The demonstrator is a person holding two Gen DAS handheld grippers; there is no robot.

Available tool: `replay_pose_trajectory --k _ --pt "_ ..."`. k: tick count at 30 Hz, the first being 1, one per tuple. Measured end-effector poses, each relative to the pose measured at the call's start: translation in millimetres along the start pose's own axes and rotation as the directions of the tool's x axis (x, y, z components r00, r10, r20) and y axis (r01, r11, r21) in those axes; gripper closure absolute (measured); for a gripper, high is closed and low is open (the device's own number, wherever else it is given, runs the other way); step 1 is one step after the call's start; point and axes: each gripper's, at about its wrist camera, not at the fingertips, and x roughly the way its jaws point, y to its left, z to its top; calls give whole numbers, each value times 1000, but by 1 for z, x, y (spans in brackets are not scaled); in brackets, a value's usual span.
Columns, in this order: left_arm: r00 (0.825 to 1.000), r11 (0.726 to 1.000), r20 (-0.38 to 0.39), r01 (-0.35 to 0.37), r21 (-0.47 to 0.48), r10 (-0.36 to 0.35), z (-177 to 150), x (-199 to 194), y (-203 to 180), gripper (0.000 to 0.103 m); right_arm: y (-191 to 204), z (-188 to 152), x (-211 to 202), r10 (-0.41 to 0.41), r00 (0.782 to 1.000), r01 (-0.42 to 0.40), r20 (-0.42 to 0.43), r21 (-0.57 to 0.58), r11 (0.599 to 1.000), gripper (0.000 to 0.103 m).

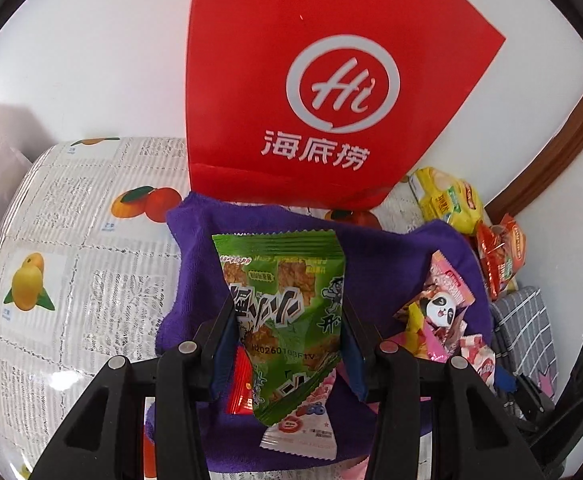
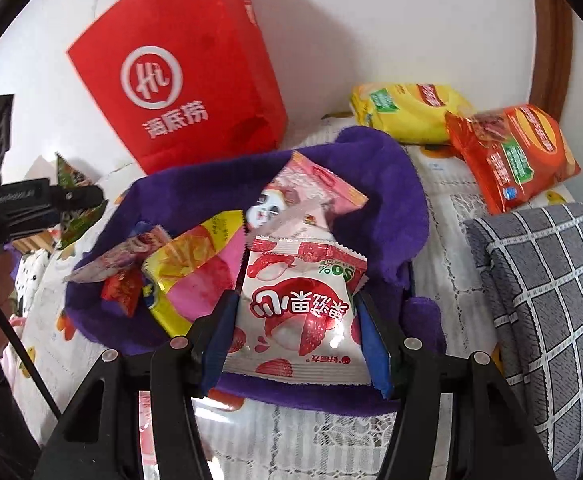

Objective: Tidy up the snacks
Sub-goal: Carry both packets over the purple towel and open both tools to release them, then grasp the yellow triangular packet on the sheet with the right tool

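Left wrist view: left gripper jaws pinch the green packet over the purple cloth; right gripper jaws clamp the lychee packet. Each should lower gently before releasing, keeping the 2 packets apart.

Both cameras ride on the grippers, looking steeply down and close at the purple cloth. The left wrist view faces the red bag at twelve o'clock; the right wrist view has it at eleven. Both share cloth, bag and yellow packet.
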Motion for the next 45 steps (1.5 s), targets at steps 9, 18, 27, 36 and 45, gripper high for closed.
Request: replay_pose_trajectory --k 9,18,27,36,45 --pt "999 1000 -33 -9 -17 9 -1 12 0 59 -1 2 -8 2 999 -3 50 16 1000 33" --pt "998 999 -55 -11 -41 8 -1 17 2 59 -1 4 -25 65 989 -70 135 32 997 30" --pt "996 999 -92 3 -34 -7 -5 25 -4 59 -9 6 -23 72 989 -82 130 78 994 30" --pt "993 999 -115 17 -39 -21 -7 24 -5 54 -3 5 -27 86 986 -95 143 56 994 30" --pt "997 999 -72 22 -32 -25 -2 4 -5 47 -3 6 -31 80 985 -89 156 56 994 30"
